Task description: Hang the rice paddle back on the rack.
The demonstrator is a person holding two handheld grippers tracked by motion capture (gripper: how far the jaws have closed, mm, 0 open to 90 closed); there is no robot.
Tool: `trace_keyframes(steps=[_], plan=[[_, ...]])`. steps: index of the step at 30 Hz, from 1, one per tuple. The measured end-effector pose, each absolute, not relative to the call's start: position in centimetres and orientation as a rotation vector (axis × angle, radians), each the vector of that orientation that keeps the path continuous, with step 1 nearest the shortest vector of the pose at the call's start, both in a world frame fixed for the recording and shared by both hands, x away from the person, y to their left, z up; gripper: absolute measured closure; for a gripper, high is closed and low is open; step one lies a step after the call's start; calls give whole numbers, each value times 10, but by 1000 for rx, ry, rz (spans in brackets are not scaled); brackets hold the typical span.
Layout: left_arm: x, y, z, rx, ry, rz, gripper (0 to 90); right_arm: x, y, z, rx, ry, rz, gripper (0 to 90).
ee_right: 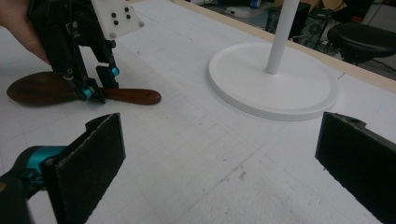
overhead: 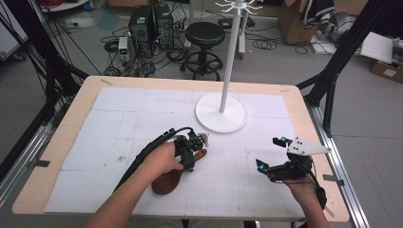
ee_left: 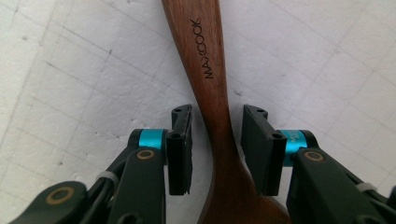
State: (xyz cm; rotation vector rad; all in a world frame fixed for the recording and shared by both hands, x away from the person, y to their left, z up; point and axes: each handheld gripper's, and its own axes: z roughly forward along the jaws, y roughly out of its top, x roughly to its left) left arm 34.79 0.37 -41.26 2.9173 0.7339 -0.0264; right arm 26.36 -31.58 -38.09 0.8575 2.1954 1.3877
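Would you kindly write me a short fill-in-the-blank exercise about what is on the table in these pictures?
1. The left hand-held gripper straddles the handle of a wooden ____.
2. The word printed on the handle reads ____.
3. The white stand rests on a base whose shape is ____.
4. The jaws of the right hand-held gripper stand wide ____.

Missing words: spoon; MAXCOOK; round; open

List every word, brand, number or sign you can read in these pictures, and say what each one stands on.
"MAXCOOK": dark letters running along the handle of the wooden spoon, between the jaws of the left tongs.
Faint print on the teal sleeve of those tongs: too small to read.
Nothing else legible.
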Motion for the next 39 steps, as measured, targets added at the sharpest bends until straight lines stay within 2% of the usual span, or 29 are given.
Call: trace_keyframes(steps=[17,23,26,39], plan=[[346,0,-413,2937,745,5,687,264,-314,-381,847,2200,1379,5],[346,-1,-412,2943,736,-5,728,264,-313,-382,850,2205,1381,5],[346,-1,-412,2948,704,-11,779,264,-313,-382,845,2206,1382,5],[345,1,-412,2949,654,-7,784,264,-313,-383,848,2212,1377,5]])
